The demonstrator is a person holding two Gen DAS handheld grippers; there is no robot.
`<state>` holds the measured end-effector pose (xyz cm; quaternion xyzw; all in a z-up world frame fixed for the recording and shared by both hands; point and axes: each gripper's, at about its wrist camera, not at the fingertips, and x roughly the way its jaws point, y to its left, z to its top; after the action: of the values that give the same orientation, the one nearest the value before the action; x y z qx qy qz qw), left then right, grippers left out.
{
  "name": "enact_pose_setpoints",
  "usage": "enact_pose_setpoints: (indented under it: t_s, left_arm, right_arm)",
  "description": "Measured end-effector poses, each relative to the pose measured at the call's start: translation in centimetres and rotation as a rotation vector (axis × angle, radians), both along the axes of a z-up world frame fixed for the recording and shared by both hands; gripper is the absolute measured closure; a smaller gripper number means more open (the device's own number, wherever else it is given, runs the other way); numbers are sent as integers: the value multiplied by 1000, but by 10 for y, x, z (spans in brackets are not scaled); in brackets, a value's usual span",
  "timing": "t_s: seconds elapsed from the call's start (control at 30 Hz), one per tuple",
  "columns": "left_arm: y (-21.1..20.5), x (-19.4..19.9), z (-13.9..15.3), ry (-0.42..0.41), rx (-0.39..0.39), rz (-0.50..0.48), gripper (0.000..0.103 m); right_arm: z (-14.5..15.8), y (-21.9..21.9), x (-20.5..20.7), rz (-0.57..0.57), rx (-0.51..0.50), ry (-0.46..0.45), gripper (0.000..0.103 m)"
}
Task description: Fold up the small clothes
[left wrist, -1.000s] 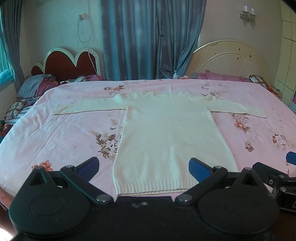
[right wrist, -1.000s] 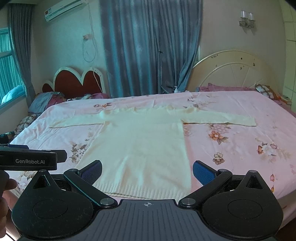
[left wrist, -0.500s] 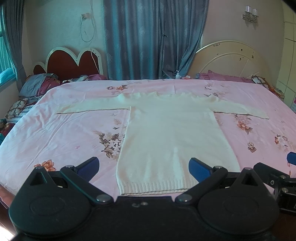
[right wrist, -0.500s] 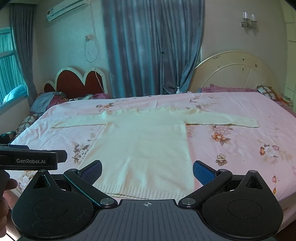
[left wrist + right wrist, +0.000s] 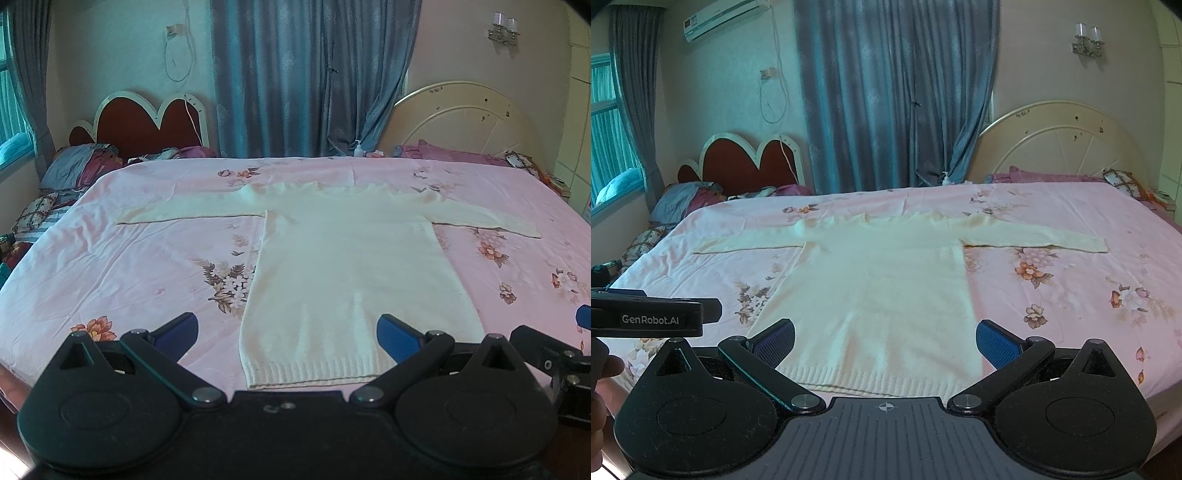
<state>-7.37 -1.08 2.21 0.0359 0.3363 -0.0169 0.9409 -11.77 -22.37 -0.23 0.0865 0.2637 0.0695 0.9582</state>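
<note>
On the bed [image 5: 110, 266], the sweater [image 5: 343, 273] is laid flat, unfolded. Both hand-held grippers, left [image 5: 286, 332] and right [image 5: 885, 339], are spread wide, empty. All folds remain.

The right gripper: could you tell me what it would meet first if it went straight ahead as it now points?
Probably the sweater: the open right gripper points along its body on the bed, with the ribbed hem nearest. Depth is unclear, so it may pass just above the hem first.
</note>
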Motion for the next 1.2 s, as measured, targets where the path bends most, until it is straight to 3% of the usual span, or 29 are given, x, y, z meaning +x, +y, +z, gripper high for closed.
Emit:
enact_pose_setpoints:
  t_s: [0.7, 1.2]
  left_arm:
    - [4, 22, -6, 21, 16, 12, 0]
    - [4, 86, -15, 28, 14, 1, 1]
  right_arm:
    - [-7, 5, 18, -20, -2, 11, 0]
    - [-20, -7, 74, -81, 1, 30, 0]
